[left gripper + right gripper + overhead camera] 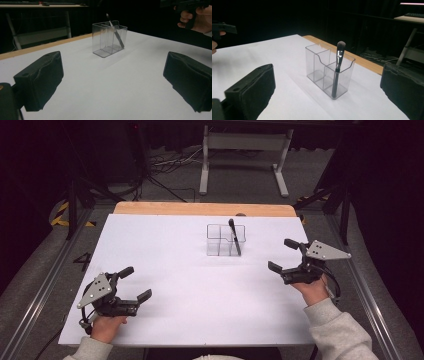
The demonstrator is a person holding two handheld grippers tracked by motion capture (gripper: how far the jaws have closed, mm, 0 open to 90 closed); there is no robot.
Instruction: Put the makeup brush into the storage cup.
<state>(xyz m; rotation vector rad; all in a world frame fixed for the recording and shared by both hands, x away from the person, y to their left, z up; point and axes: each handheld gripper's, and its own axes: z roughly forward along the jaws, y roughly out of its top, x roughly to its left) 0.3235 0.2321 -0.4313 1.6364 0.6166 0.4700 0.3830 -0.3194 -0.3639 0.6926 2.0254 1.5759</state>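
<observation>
Brush (pixel 338 67) detail is clearest in the right gripper view: grey bristle head up, silver ferrule, black handle, standing slightly tilted in the end compartment of the clear organiser (pixel 328 72) nearest that camera. The high view gives the layout instead: the organiser (pixel 226 240) stands on the white table (pixel 165 270) toward the far edge, right of centre, well apart from both grippers. The left gripper (pixel 129 282) rests near the front left corner, jaws spread wide, nothing between them. The right gripper (pixel 282 255) sits at the right edge, jaws likewise apart and empty. In the left gripper view the brush (pixel 115 31) is small and dim through the plastic; its bristles are hard to make out, and the far hand (pixel 192 18) is cut off by the frame edge.
</observation>
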